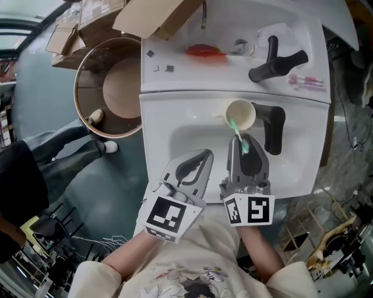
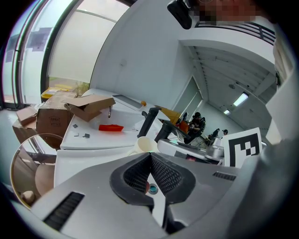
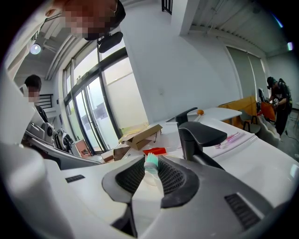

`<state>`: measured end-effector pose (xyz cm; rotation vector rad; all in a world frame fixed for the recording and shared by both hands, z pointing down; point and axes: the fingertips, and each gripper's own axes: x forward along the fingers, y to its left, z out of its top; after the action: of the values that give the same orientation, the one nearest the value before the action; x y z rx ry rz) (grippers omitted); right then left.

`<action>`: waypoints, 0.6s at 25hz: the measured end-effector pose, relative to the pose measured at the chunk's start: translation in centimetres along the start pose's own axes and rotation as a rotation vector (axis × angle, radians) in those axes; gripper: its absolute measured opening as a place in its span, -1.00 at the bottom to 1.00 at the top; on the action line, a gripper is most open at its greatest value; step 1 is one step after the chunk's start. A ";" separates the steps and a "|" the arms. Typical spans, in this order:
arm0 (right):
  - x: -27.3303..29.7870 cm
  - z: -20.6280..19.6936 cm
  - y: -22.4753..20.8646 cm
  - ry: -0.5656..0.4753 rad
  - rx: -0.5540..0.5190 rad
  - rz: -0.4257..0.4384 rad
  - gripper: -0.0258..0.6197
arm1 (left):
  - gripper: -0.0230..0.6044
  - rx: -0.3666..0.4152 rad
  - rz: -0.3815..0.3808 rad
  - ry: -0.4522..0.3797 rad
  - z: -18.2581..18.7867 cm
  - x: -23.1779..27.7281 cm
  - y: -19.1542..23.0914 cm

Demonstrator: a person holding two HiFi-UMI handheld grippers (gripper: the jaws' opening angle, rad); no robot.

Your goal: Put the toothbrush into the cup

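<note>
A cream cup point(image 1: 249, 119) stands in the white sink point(image 1: 175, 125) next to a black faucet point(image 1: 274, 129). The toothbrush point(image 1: 238, 135), white with green bristles, leans out of the cup toward me. Its bristle end point(image 3: 151, 163) stands between the tips of my right gripper point(image 1: 242, 141); the jaws are slightly parted and the pads sit close on either side of it. My left gripper point(image 1: 207, 153) hovers over the basin to the left of the cup, shut and empty. The cup point(image 2: 147, 144) shows just beyond its tips point(image 2: 150, 155).
On the counter behind the sink lie a red item point(image 1: 204, 51), a black handle point(image 1: 277, 61) and pink sticks point(image 1: 306, 81). An open cardboard box point(image 1: 157, 17) overhangs the counter's far left. A round bin point(image 1: 87, 87) stands on the floor at the left.
</note>
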<state>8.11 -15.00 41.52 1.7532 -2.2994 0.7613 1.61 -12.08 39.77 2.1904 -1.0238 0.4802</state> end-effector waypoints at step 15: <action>-2.0 0.9 -0.1 -0.028 -0.020 -0.038 -0.41 | -0.88 0.010 -0.010 -0.029 0.3 -1.3 -1.2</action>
<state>8.97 -13.72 39.94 1.8040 -2.2763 0.7094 1.77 -11.00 38.36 2.2161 -1.0275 0.4509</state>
